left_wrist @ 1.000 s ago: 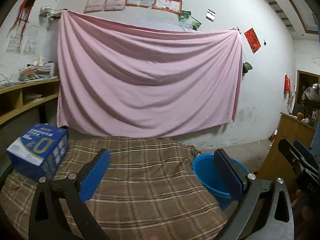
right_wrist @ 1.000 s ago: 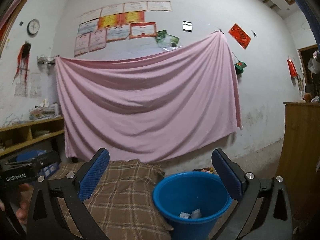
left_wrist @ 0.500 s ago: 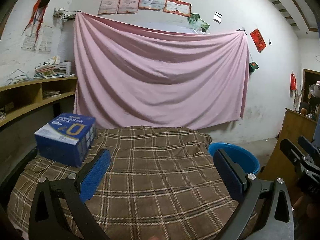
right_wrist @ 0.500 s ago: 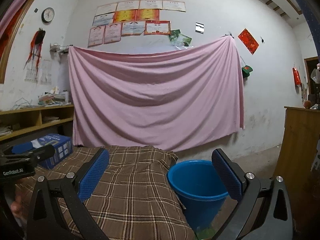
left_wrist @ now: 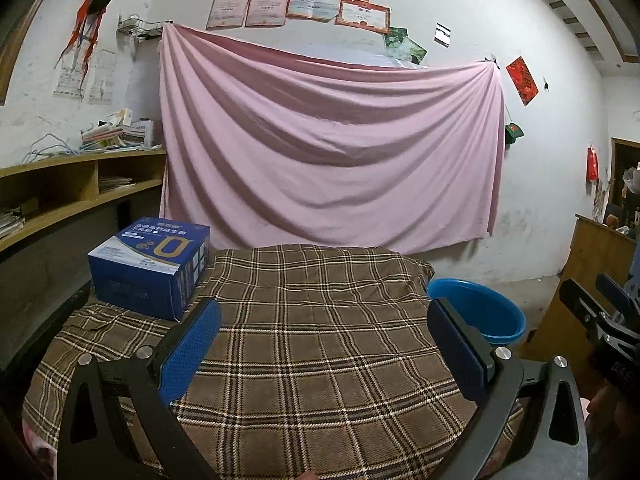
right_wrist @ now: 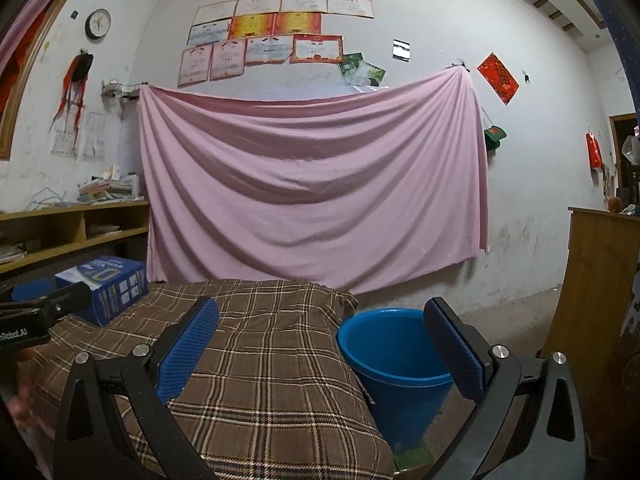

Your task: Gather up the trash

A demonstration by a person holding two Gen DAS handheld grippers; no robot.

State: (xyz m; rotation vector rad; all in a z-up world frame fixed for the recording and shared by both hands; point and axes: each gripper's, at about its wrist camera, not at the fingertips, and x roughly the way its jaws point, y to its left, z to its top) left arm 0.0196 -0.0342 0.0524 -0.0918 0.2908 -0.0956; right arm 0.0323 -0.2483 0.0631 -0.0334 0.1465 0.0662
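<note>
Blue box [left_wrist: 150,266] is sitting far left on the plaid worktop [left_wrist: 320,340], apparently uncollected; both grippers' fingers [left_wrist: 192,350] are hanging released, empty, bucket [right_wrist: 394,354] waiting right.

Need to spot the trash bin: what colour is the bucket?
Blue bucket, clearest in the right wrist view, beside the plaid cloth.

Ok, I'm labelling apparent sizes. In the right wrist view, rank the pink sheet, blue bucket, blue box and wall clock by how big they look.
1. pink sheet
2. blue bucket, though it sits nearest the camera
3. blue box
4. wall clock
</note>
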